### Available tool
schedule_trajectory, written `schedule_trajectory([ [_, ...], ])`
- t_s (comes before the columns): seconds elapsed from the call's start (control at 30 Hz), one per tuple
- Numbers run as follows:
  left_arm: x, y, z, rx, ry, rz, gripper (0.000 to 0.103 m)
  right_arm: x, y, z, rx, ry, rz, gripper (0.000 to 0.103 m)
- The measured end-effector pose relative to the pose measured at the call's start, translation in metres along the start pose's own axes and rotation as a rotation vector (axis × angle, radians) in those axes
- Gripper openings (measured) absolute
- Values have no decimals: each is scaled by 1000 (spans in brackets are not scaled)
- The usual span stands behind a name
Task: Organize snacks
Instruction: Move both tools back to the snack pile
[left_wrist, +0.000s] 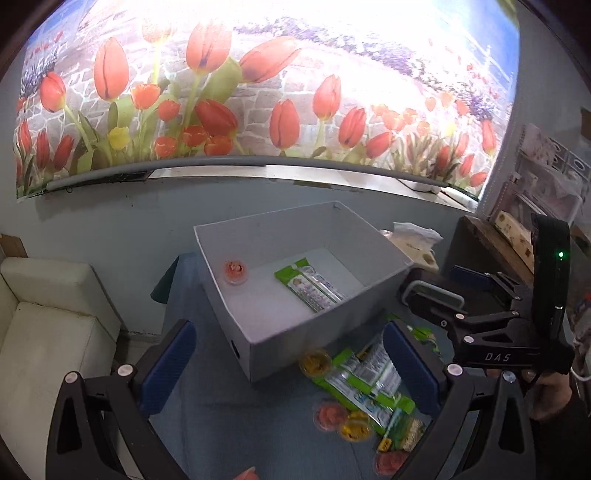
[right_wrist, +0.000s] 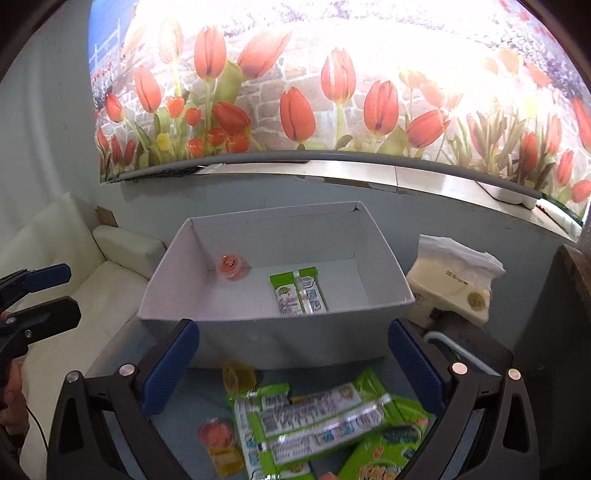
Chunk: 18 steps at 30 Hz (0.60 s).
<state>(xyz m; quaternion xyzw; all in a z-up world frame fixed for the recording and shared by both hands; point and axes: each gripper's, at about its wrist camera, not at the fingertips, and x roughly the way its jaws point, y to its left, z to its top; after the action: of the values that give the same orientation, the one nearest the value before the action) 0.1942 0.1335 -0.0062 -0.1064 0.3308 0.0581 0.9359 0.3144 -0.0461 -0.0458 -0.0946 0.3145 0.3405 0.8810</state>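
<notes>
1. A tulip mural (left_wrist: 229, 92) fills the wall behind a grey ledge (left_wrist: 258, 171). A white sofa (left_wrist: 40, 332) stands at the left.
2. A blue cloth (left_wrist: 221, 424) covers the work surface, and a white box (left_wrist: 306, 295) sits open on it.
3. Inside the box lie a red jelly cup (left_wrist: 235, 271) near the left wall and one green packet (left_wrist: 309, 290) towards the middle.
4. More green packets (right_wrist: 314, 421) lie heaped on the cloth in front of the box, with yellow cups (right_wrist: 239, 376) and red cups (right_wrist: 216, 434) beside them.
5. A tissue pack (right_wrist: 452, 275) stands just right of the box.
6. The left gripper (left_wrist: 288, 373) hovers above the box's near corner, pointing forward and down. Its blue pads (left_wrist: 168, 369) stand wide apart and hold nothing.
7. The left view shows the right pad overlapping the heap of packets; whether it touches them cannot be told.
8. The right gripper (right_wrist: 293, 365) hangs over the heap, aimed at the box's front wall. Its pads (right_wrist: 415, 362) are spread wide, with nothing between them.
9. In the left view the right gripper appears at the right edge, tilted towards the box, with the person's hand (left_wrist: 550, 395) on its grip.
10. In the right view the left gripper shows at the left edge, over the sofa side.
</notes>
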Motion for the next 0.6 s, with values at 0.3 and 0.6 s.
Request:
schedule_trajectory([
  [0.3,-89,-35,-101,-46,-8,-6,103,-83,-17,-128,68,19,-79,103],
  [0.6,-126,-61,-180,-17,104,-30,103,-53,-19,-209,66,175,-64,103],
])
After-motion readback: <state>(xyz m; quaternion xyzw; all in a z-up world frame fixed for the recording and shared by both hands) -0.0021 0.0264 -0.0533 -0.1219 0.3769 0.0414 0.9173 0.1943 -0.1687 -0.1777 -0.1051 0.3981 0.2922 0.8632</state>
